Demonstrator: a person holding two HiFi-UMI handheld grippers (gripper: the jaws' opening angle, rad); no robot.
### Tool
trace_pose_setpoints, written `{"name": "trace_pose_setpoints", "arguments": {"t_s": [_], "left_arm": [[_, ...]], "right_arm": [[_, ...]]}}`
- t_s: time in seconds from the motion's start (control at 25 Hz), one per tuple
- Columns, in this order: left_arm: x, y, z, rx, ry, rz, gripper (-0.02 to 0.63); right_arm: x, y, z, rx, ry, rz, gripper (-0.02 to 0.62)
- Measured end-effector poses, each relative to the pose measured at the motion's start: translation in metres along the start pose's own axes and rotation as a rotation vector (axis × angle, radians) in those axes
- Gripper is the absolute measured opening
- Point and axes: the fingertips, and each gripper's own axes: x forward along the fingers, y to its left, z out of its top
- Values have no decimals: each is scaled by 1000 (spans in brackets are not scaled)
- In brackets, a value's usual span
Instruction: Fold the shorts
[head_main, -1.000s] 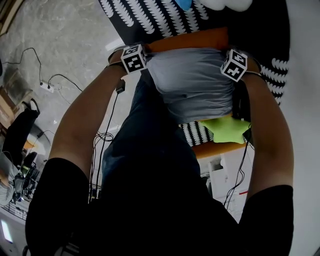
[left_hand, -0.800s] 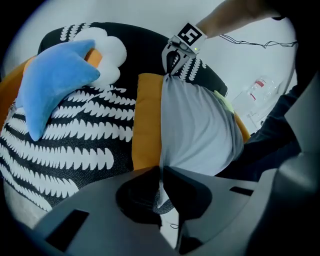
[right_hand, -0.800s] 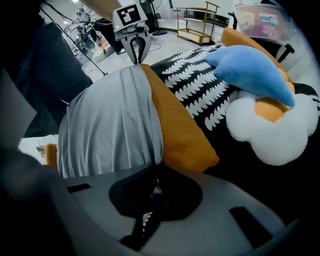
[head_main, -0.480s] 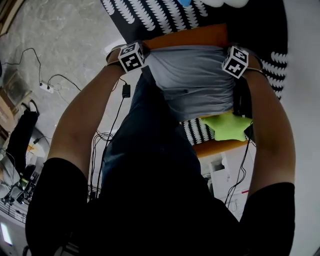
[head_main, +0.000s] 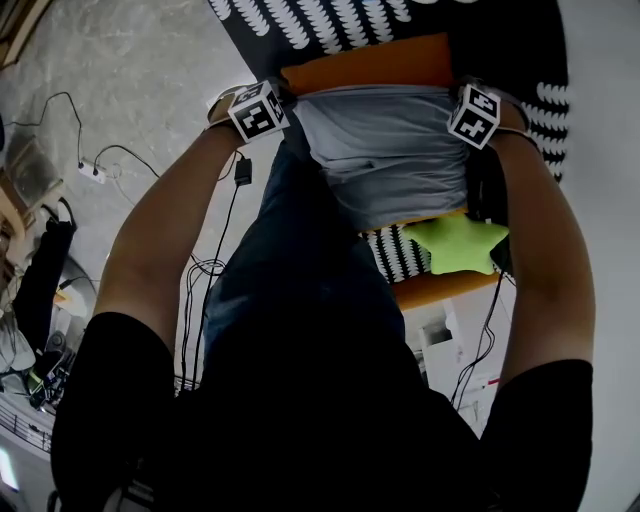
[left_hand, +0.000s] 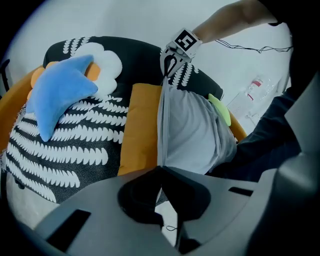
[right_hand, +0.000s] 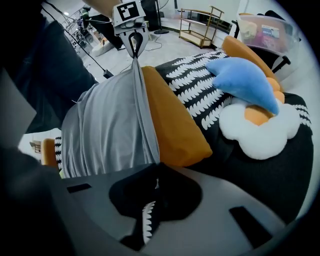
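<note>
Closest in, a green star cushion sits by the lower hem. The grey shorts hang just beside the orange cushion (top edge pulled taut). The left gripper and right gripper are each clamped on a top corner. There's open floor on the left, with some cables.

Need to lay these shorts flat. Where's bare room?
Bare: the black-and-white patterned cover between the orange cushion and the blue star pillow. Crowded: the white flower cushion against that pillow, and the green star pillow at the near edge.
</note>
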Motion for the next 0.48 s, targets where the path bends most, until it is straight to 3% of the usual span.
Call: {"name": "trace_pose_setpoints", "arguments": {"t_s": [0.48], "left_arm": [[-3, -69, 13, 2, -24, 34, 20]], "right_arm": [[-24, 48, -34, 3, -24, -64, 12]]}}
